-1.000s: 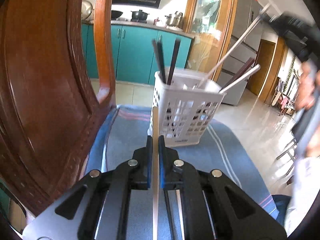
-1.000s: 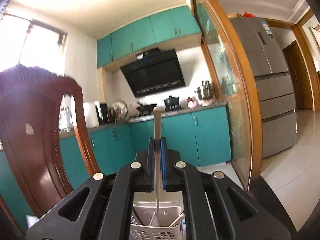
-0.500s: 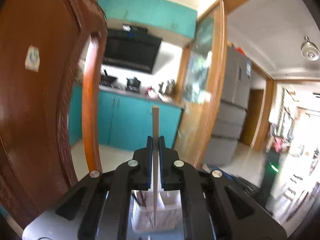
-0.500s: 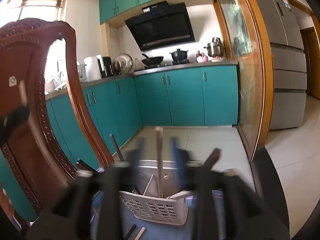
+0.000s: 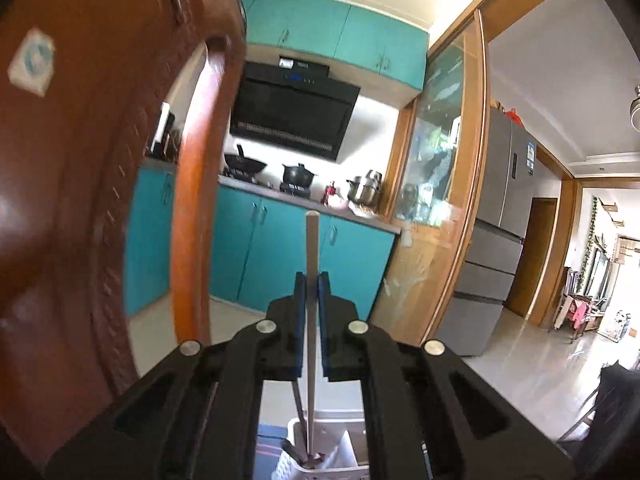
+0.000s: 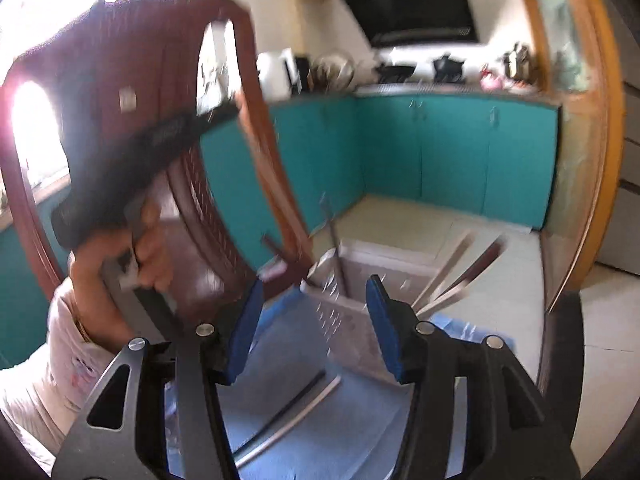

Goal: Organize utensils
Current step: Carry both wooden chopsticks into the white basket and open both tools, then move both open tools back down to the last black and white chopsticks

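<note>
Now left tongs (image 5: pixel 311 300) clenched on upright chopstick (image 5: pixel 311 320) above basket (image 6: pixel 360 320); right tongs (image 6: pixel 314 320) released.

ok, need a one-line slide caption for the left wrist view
Left gripper shut on a pale chopstick, held upright above the white utensil basket, teal kitchen cabinets behind.

White basket (image 5: pixel 340 466) cut off by frame bottom; loose chopsticks (image 6: pixel 296 404) blurred; left hand (image 6: pixel 132 256) smeared.
</note>
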Demonstrator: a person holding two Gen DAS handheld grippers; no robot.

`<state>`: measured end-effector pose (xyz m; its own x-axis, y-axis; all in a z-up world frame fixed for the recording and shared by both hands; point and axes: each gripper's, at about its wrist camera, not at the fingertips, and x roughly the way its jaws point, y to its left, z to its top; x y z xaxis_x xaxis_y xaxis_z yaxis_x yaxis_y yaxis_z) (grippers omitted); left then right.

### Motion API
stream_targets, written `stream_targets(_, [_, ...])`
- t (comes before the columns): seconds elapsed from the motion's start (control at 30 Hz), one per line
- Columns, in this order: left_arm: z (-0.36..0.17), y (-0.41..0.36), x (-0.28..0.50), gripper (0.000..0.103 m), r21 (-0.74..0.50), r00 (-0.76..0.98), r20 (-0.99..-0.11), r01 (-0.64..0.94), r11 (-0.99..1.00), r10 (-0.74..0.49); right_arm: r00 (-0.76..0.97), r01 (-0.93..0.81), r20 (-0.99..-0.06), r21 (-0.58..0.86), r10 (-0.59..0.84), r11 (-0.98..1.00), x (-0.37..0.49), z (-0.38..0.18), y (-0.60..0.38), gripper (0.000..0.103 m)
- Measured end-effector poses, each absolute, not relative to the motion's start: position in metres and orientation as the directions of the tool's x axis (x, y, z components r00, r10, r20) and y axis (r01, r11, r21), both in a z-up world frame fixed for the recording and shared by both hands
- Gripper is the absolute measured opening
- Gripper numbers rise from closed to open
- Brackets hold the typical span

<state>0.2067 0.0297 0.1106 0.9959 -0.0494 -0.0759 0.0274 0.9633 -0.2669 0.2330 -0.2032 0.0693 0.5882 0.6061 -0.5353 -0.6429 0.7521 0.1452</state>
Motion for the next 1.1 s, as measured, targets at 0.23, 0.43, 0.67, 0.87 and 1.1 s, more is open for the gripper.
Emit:
stream_targets(0.23, [0.078,0.005,0.241,0.007,-0.189,0.976,-0.209,0.015,0.982,-0.056,0.504,-0.586,-0.762,0.045,0.407,0.809,0.249,-0.018,-0.16,0.044])
stream_targets(0.43, [0.073,0.003,0.239,0.02,-0.17,0.969,-0.237,0.026,0.985,-0.067,0.438,-0.514,-0.839,0.062,0.324,0.856,0.26,-0.071,-0.15,0.036])
stream_targets(0.67, [0.086,0.01,0.209,0.03,-0.19,0.975,-0.208,0.034,0.981,-0.074,0.42,-0.453,-0.846,0.118,0.328,0.884,0.27,-0.094,-0.138,0.037])
stream_targets(0.87, [0.094,0.002,0.179,0.037,-0.121,0.982,-0.186,0.014,0.993,-0.036,0.425,-0.464,-0.875,0.008,0.23,0.886,0.271,-0.115,-0.111,0.037])
stream_targets(1.1, [0.091,-0.018,0.163,0.038,-0.03,0.984,-0.172,0.036,0.999,-0.041,0.428,-0.467,-0.875,0.001,0.226,0.884,0.265,-0.116,-0.111,0.018])
